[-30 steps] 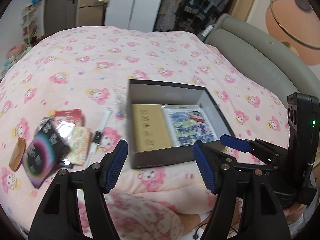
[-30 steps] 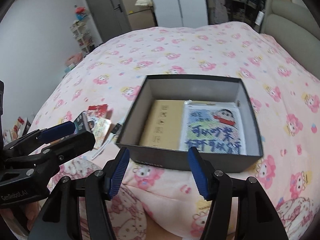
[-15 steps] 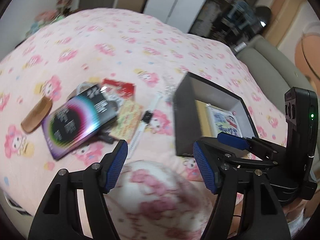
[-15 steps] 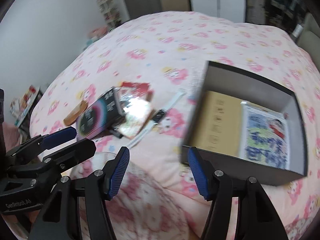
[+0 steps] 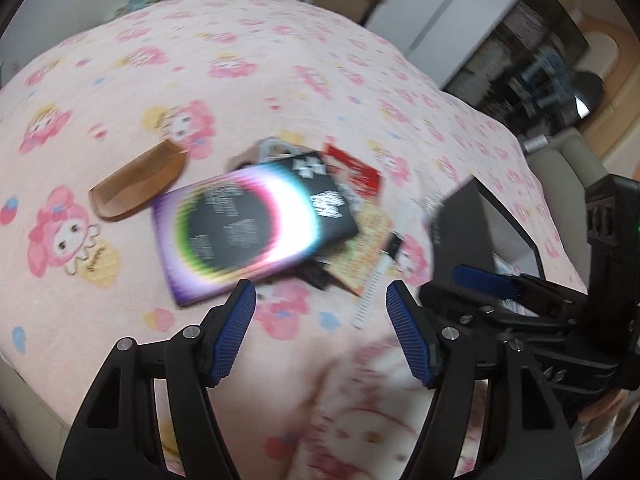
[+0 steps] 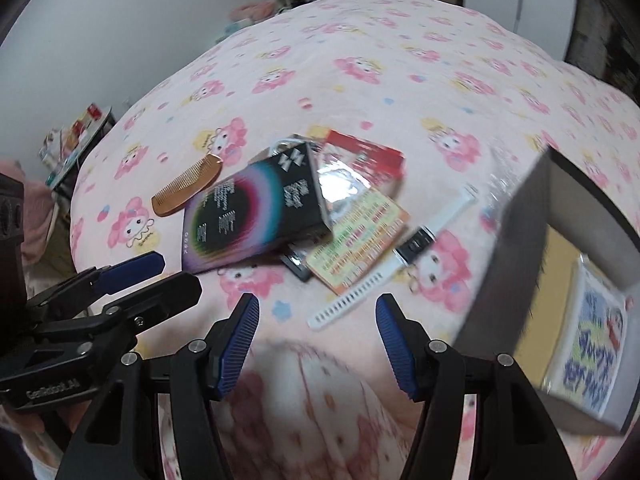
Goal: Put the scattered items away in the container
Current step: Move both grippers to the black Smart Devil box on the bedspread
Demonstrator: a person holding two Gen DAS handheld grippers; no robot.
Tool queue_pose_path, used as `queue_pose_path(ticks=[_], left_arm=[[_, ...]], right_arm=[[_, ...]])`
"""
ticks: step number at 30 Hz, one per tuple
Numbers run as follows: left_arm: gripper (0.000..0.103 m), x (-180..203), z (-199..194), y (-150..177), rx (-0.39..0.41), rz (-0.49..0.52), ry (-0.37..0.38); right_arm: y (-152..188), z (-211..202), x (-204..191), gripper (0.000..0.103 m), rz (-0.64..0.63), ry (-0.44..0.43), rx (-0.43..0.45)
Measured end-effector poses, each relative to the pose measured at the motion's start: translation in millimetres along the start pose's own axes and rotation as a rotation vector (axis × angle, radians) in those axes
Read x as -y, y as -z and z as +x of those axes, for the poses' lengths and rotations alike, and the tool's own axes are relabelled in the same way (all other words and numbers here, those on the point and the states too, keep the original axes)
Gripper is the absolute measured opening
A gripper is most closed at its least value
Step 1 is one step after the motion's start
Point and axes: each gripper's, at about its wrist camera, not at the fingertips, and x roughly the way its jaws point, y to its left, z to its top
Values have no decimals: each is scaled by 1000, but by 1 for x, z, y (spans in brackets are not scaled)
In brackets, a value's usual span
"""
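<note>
A bed under a pink quilt printed with cartoon faces fills both views, with a white wall, a dark door and shelves behind it. The scattered things lie together near the quilt's middle: a brown comb at the left, apart from a black book with a rainbow ring that overlaps a red packet, a printed card and, just right, a white watch. The dark box sits at the right, already holding what looks like a tan pad and a picture, though blur smears them. Bare quilt lies all around. The left gripper and right gripper both hang wide open and empty, above the quilt.
</note>
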Motion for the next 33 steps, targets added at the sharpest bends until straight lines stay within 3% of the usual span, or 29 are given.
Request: queue_pose_path(ticks=[7, 14, 17, 21, 23, 24, 27, 30, 33], left_arm=[[69, -78, 32, -16, -10, -209, -70], [68, -106, 74, -24, -68, -308, -1], [68, -88, 78, -22, -101, -268, 33], [67, -50, 77, -13, -181, -163, 209], [68, -40, 68, -13, -153, -111, 181], [68, -39, 60, -16, -101, -86, 117], [68, -54, 48, -30, -3, -98, 25], [68, -67, 59, -49, 31, -111, 19], [65, -67, 72, -62, -1, -82, 44]], right_arm=[[-43, 47, -3, 57, -16, -2, -56], [-50, 91, 6, 57, 33, -28, -147], [-44, 97, 9, 57, 46, -65, -178], [-41, 98, 17, 57, 79, -104, -190], [-42, 98, 23, 57, 101, -96, -183], [-42, 98, 26, 57, 116, -93, -181], [-37, 102, 34, 57, 155, -105, -195], [-32, 108, 39, 57, 186, -97, -212], [-29, 116, 45, 57, 223, -136, -250]])
